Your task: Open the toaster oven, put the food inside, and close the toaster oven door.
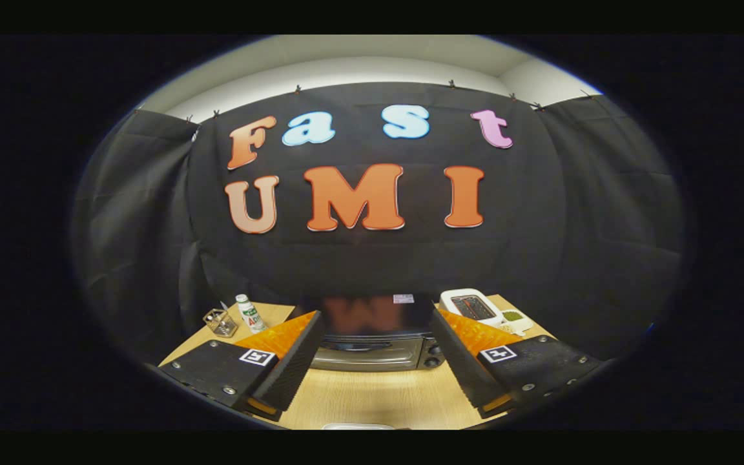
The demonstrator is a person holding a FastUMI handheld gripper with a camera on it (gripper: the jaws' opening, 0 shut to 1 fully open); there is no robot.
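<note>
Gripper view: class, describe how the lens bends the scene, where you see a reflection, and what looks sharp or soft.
Gripper view: the fisheye bows the wooden table and the cloth wall; the toaster oven, seen between the open gripper fingers, has a glossy top with a blurred orange reflection; the small bottle and white tray are small and soft; lighting is even, without hard shadows.

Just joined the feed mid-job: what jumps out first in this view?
The toaster oven sits straight ahead, seen in the wide gap between the open gripper fingers, door shut. Beside one finger stand a small bottle and a clear box; beside the other, a white tray on the wooden table.
</note>
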